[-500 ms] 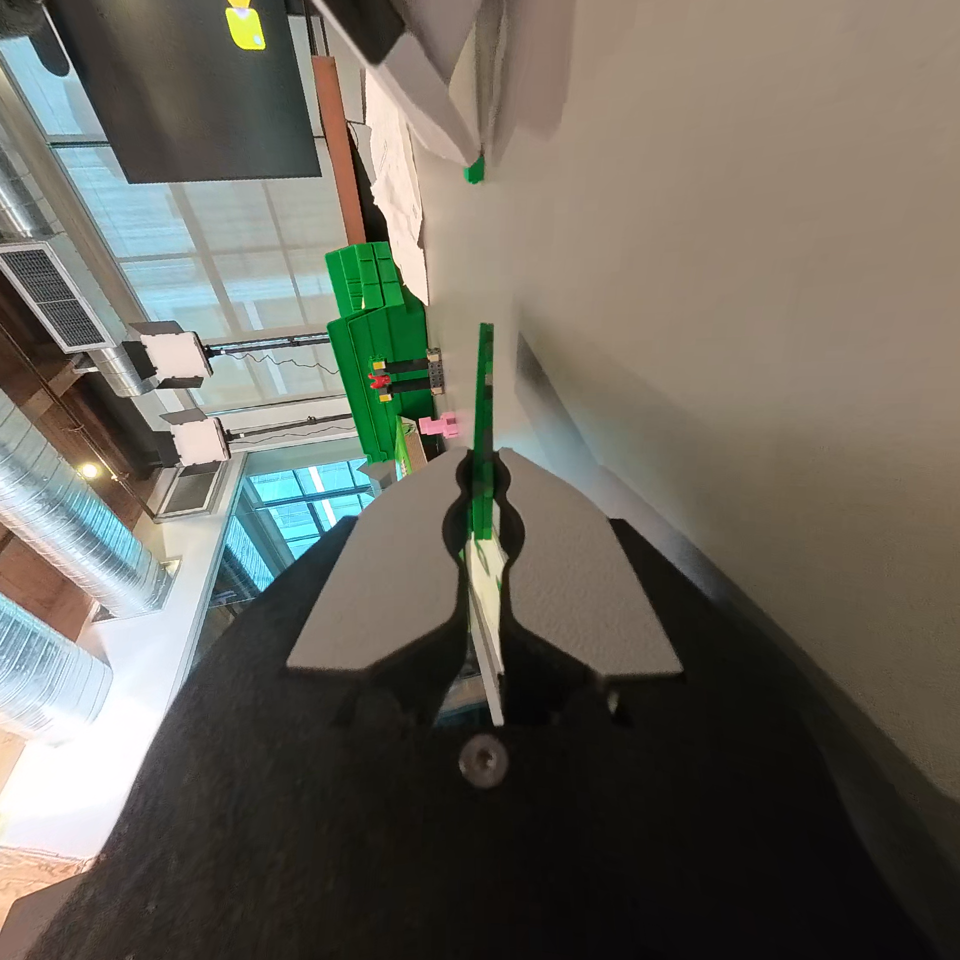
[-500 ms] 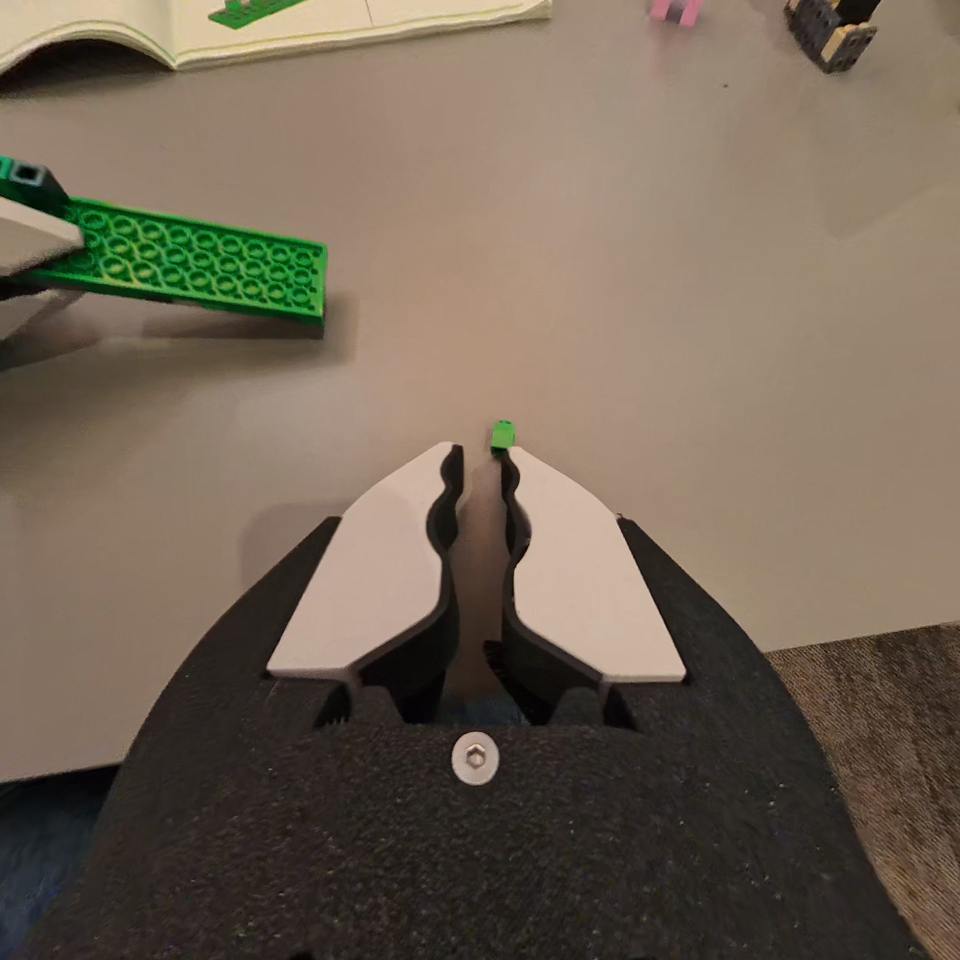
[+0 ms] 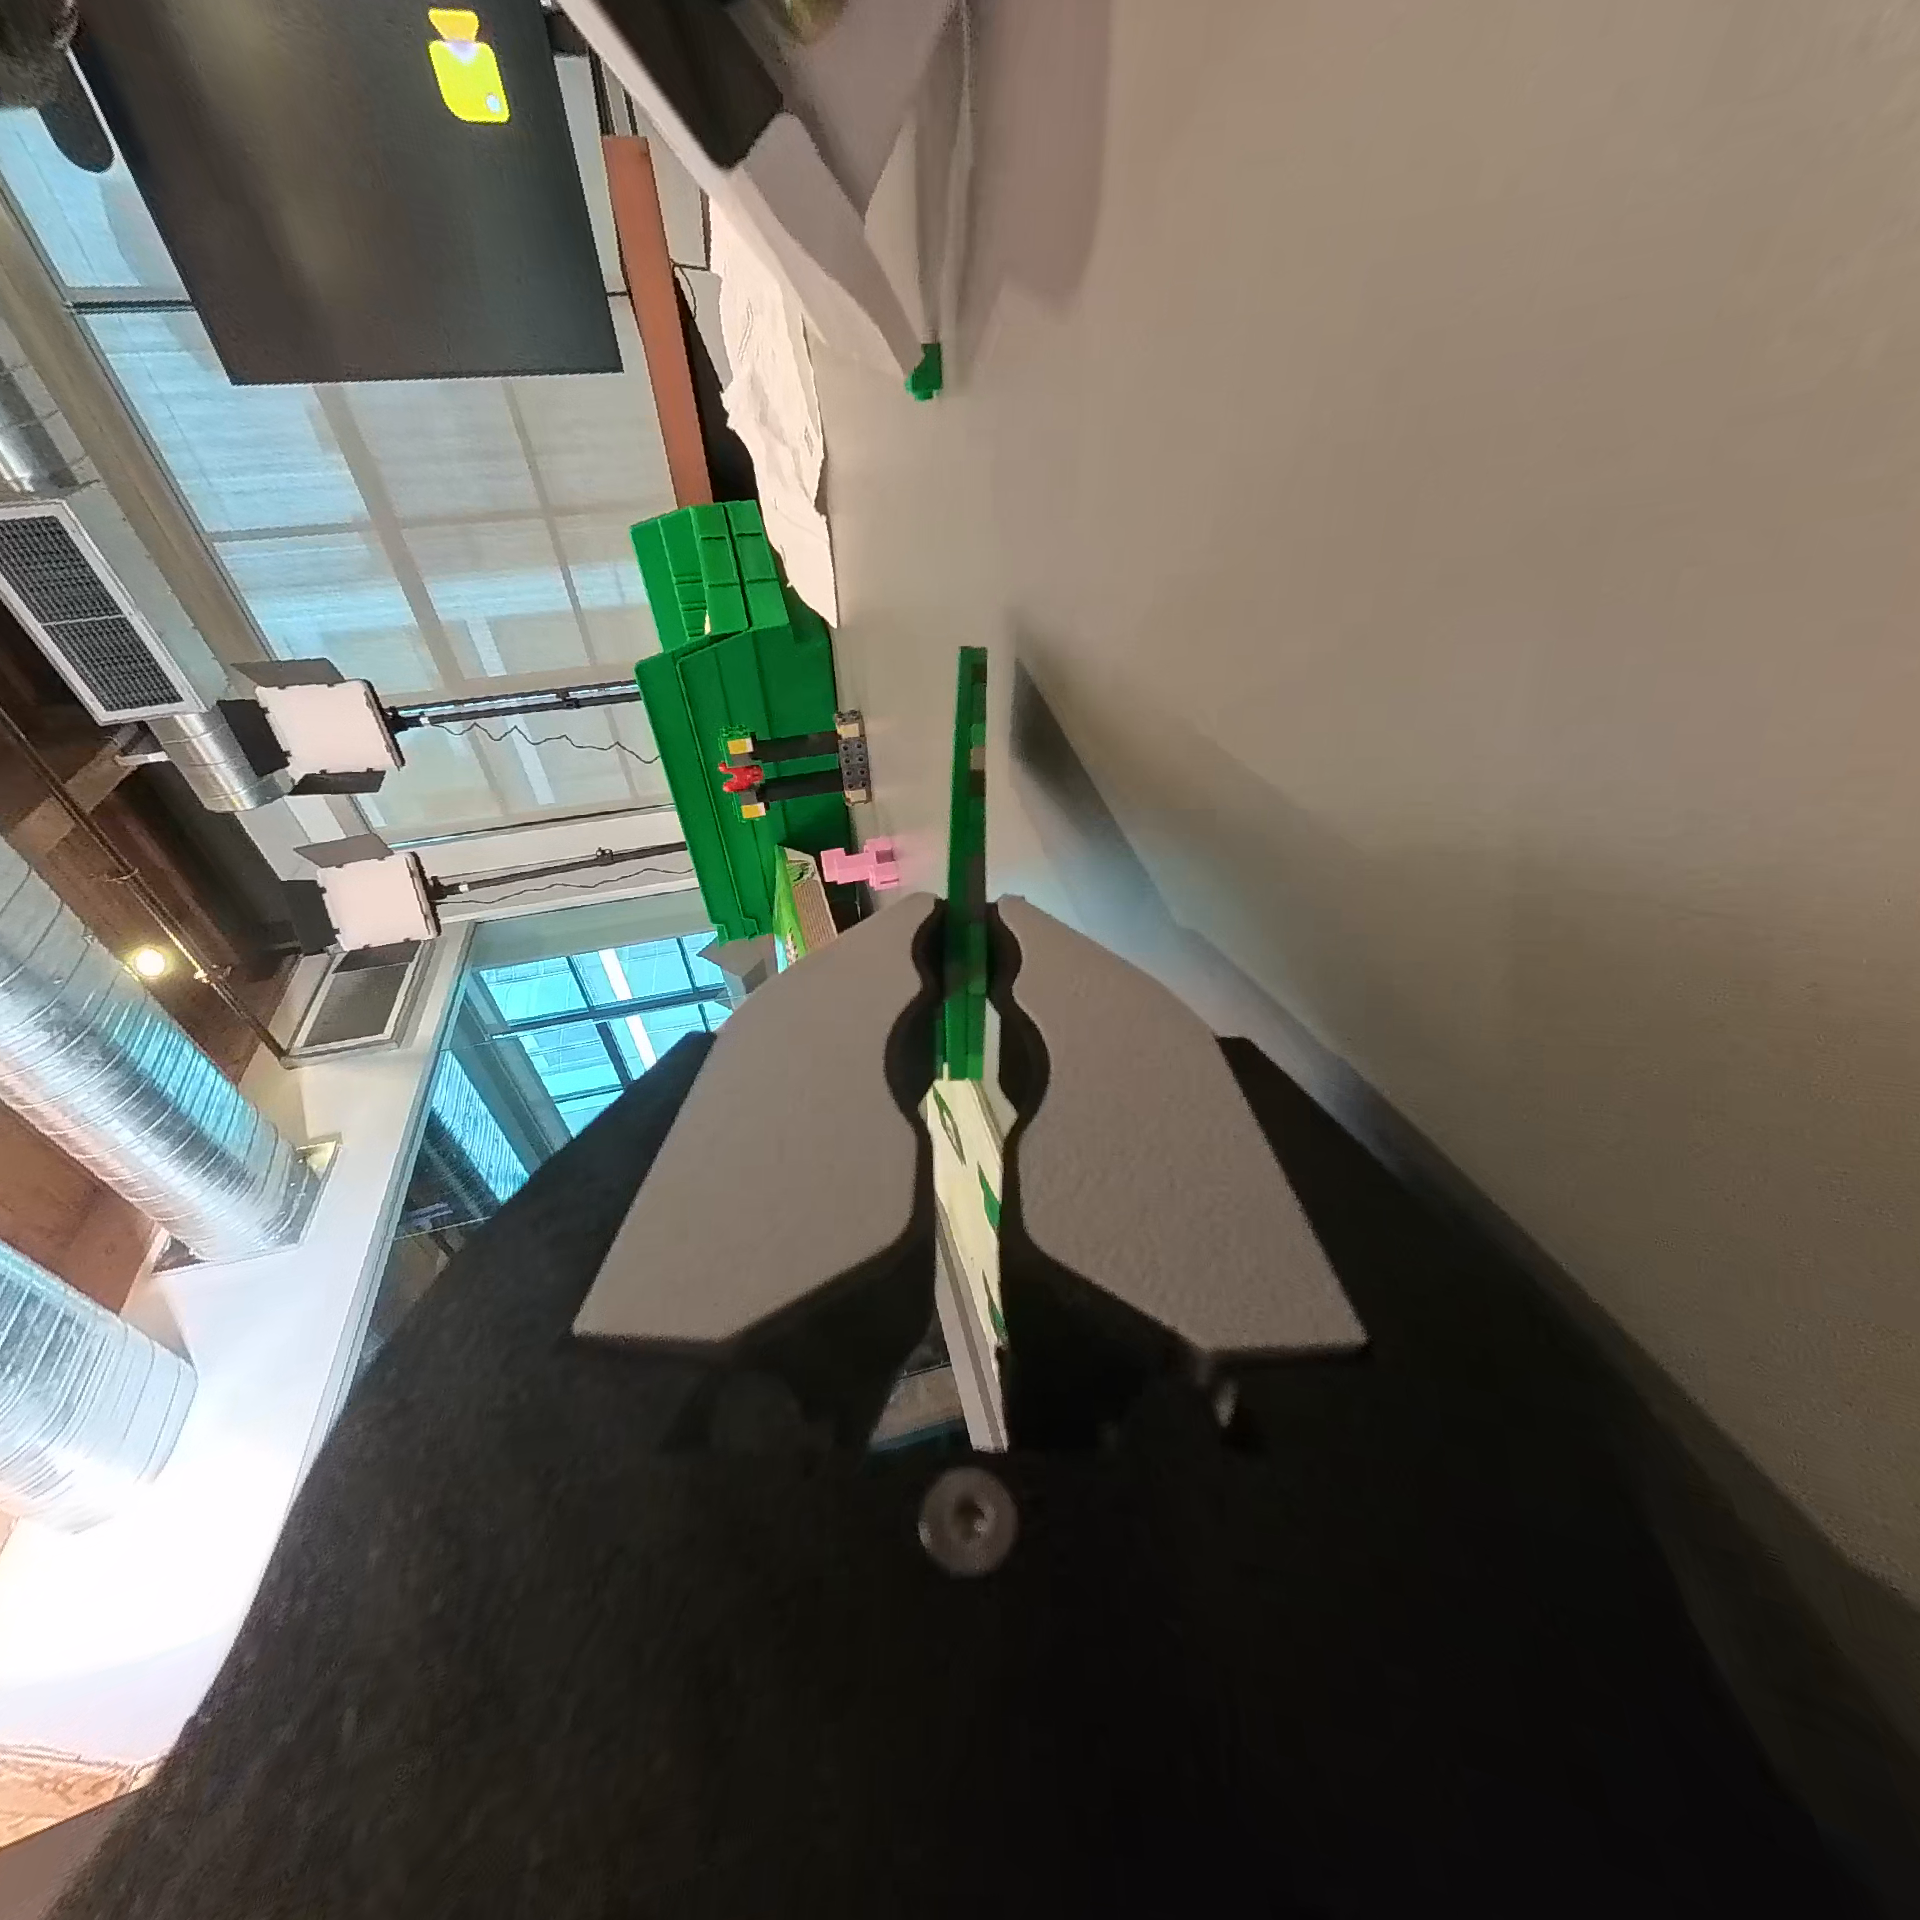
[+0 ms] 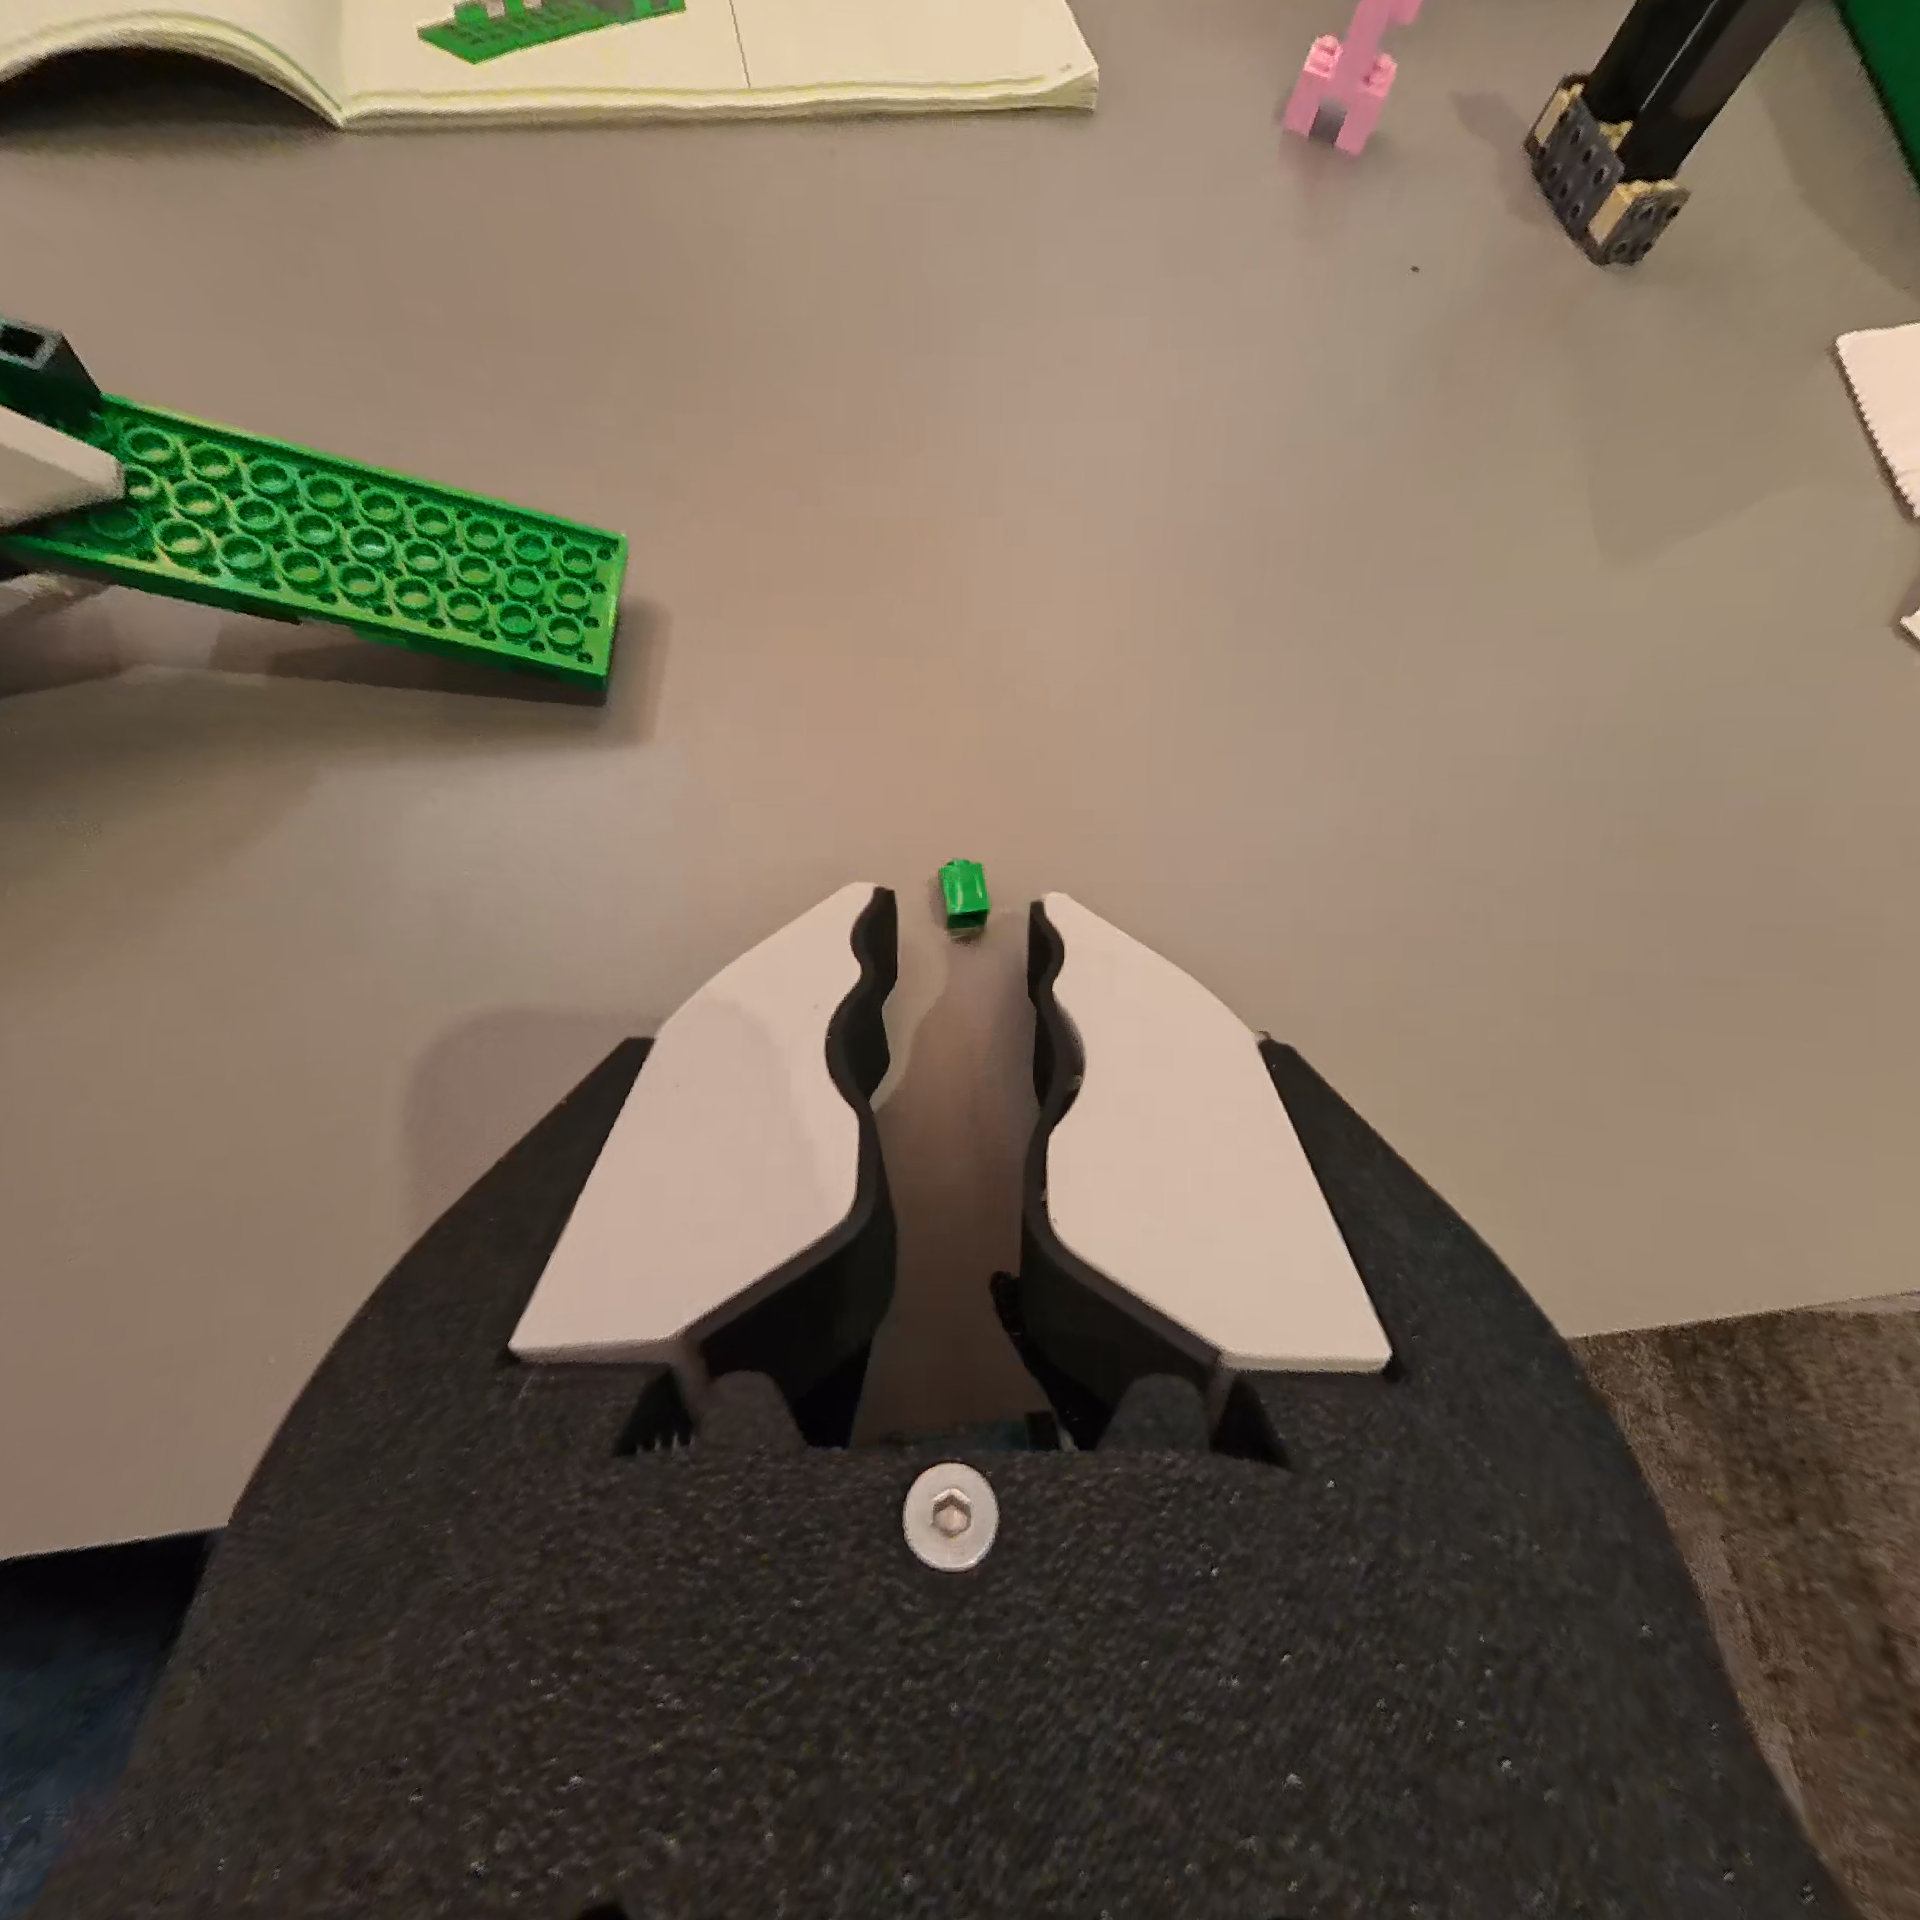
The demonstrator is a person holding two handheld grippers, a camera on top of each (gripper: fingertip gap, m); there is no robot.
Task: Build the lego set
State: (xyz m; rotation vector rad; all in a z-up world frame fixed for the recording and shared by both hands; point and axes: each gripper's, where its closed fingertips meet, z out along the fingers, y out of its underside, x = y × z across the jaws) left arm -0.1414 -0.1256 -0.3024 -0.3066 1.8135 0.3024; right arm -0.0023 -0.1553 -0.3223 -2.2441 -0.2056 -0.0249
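Two grippers work: the right gripper [image 4: 961, 899] has spread wider than before around the small green brick [image 4: 963, 889] at centre frame, ready to pinch, while the left gripper [image 3: 966, 914] pinches the green plate [image 4: 353, 540] at left.

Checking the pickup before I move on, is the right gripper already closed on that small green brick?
No, the right gripper is open, and the small green brick lies loose on the table at its fingertips.
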